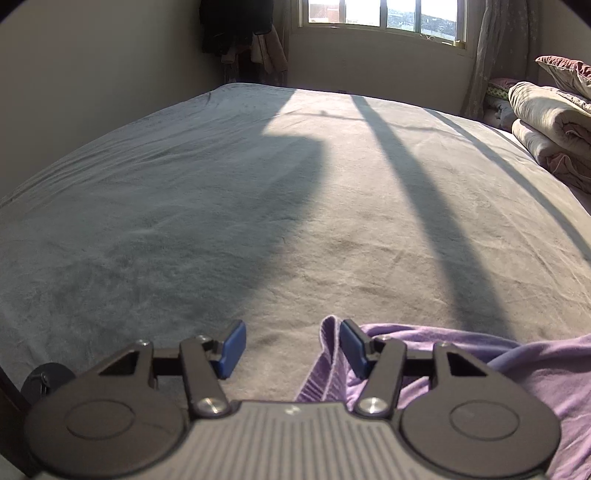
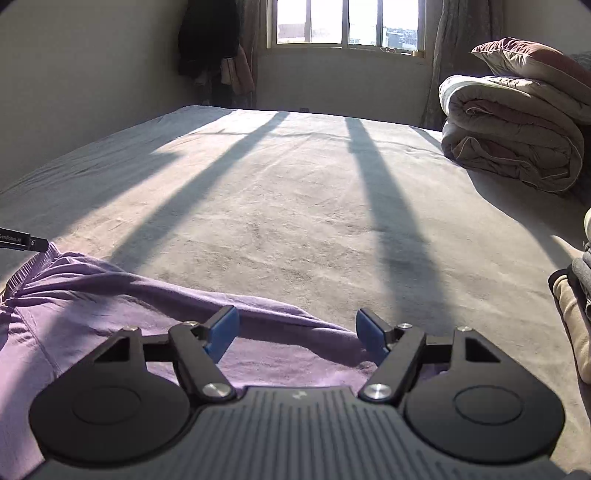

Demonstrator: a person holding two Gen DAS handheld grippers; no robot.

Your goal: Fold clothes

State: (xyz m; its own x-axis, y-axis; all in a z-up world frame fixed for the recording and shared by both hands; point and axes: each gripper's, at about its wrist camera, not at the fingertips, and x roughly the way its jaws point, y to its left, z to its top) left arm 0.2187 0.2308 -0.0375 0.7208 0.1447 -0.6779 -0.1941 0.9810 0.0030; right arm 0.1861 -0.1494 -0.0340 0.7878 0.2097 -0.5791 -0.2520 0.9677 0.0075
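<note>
A purple garment (image 1: 517,369) lies crumpled on the grey bed sheet (image 1: 258,184) near its front edge. In the left wrist view its ribbed hem (image 1: 327,354) stands up just inside the right blue pad of my left gripper (image 1: 293,347). The other pad is well apart from the cloth, so the jaws are open. In the right wrist view the purple garment (image 2: 110,317) spreads under and between the fingers of my right gripper (image 2: 295,332), which is open above it. A black tip of the left gripper (image 2: 22,240) shows at the left edge beside the ribbed hem (image 2: 35,264).
Rolled quilts (image 2: 517,140) with a pillow (image 2: 535,59) on top sit at the bed's far right. A small stack of folded clothes (image 2: 576,295) lies at the right edge. Dark clothes (image 2: 207,40) hang in the far corner by the window (image 2: 347,22). A wall runs along the left.
</note>
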